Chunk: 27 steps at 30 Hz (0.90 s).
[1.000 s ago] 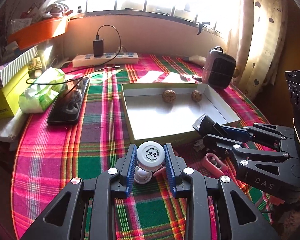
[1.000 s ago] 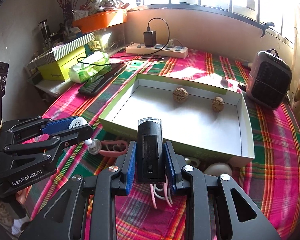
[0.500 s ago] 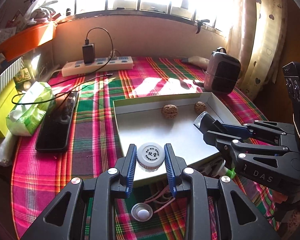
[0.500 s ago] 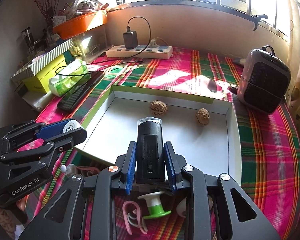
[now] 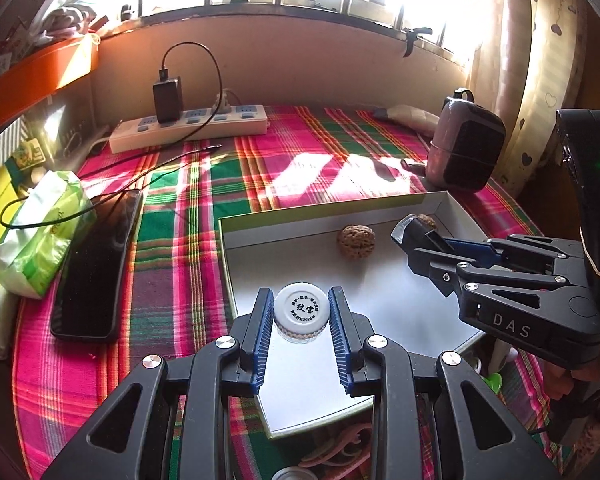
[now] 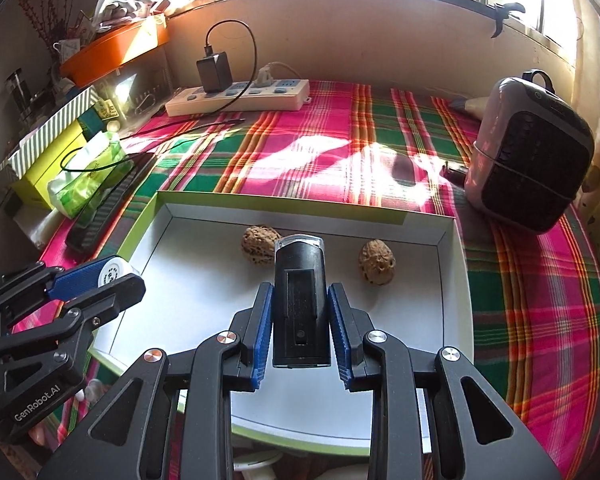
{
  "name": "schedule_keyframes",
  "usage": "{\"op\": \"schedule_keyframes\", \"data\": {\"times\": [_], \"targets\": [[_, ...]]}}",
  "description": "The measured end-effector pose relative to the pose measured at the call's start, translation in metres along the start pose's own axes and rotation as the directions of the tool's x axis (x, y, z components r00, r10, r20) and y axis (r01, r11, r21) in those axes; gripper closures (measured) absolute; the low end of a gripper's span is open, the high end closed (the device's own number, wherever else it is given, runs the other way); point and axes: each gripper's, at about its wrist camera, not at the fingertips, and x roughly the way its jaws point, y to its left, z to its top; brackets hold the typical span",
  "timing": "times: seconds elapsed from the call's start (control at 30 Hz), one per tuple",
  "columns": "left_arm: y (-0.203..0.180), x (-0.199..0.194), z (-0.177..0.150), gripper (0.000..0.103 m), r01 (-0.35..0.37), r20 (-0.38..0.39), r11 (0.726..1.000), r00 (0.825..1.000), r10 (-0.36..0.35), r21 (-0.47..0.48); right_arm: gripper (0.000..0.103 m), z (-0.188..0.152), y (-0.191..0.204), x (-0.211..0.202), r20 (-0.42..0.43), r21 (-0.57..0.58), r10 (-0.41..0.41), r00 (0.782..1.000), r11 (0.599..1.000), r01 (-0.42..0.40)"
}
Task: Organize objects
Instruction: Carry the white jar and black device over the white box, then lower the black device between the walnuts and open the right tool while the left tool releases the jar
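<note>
My left gripper (image 5: 302,314) is shut on a small white-capped bottle (image 5: 301,310) and holds it above the near left part of a shallow white box (image 5: 236,264). In the right wrist view, my right gripper (image 6: 300,312) is shut on a black rectangular device (image 6: 299,300) with a clear end, over the same box (image 6: 454,276). Two walnuts (image 6: 260,244) (image 6: 377,262) lie near the box's far wall. The right gripper (image 5: 424,248) also shows at the right of the left wrist view, and the left gripper (image 6: 112,280) at the left of the right wrist view.
A plaid cloth (image 5: 204,208) covers the table. A black phone (image 5: 96,264) and a green tissue pack (image 5: 40,232) lie left of the box. A power strip (image 5: 188,128) sits at the back, a small heater (image 6: 532,152) at the right. Pink and green small items (image 5: 340,452) lie under the near box edge.
Both grippers have moved forward from the cloth in front of the box to above its floor, each still carrying its object. The loose items on the cloth have slid out of view below.
</note>
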Motion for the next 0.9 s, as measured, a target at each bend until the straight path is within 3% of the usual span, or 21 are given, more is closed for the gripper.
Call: {"op": "schedule_keyframes", "data": {"times": [0.9], "targets": [[0.000,0.055,0.026,0.077,-0.020,-0.077,0.999,0.997,0.023,0.031,0.074,0.012,-0.008,0.036,-0.049,0.021,-0.007,0.999,1.000,0.008]]}}
